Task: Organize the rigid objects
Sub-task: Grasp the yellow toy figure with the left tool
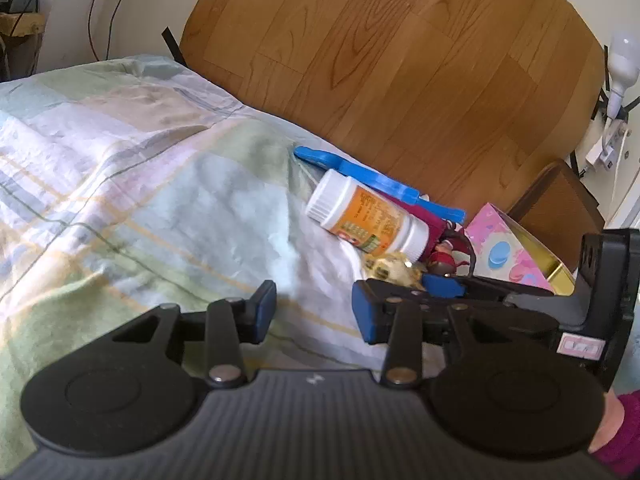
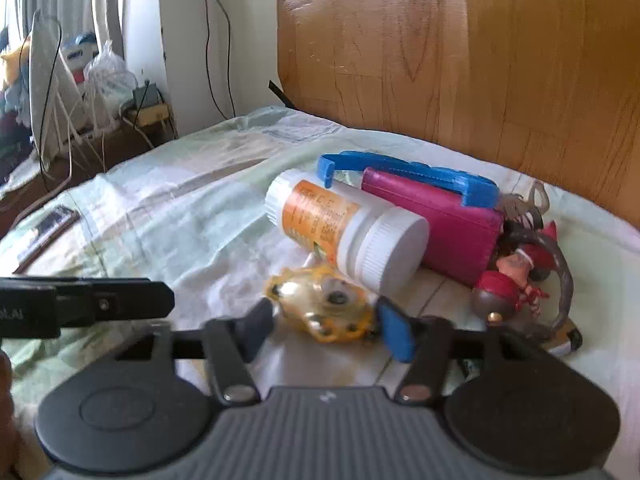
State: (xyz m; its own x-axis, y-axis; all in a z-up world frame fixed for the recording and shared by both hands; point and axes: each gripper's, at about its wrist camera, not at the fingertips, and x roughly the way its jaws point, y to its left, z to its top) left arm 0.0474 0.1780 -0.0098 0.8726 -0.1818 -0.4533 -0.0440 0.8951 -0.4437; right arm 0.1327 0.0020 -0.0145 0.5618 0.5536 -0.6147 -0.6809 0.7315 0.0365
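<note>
On the bed [image 2: 168, 200], the right gripper [image 2: 324, 330] straddles a yellow toy [image 2: 320, 308], jaws apart, not clamped. The bottle [image 2: 344, 232] at one o'clock could roll if nudged; the left gripper [image 1: 314, 312] is open, empty.

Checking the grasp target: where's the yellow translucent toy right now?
In the right wrist view, the yellow toy lies on the bedsheet between the open right gripper fingers, just in front of the white pill bottle.

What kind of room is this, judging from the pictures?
Probably a bedroom: the objects lie on a pale checked bedsheet against a wooden headboard, with cables running down the white wall.
</note>
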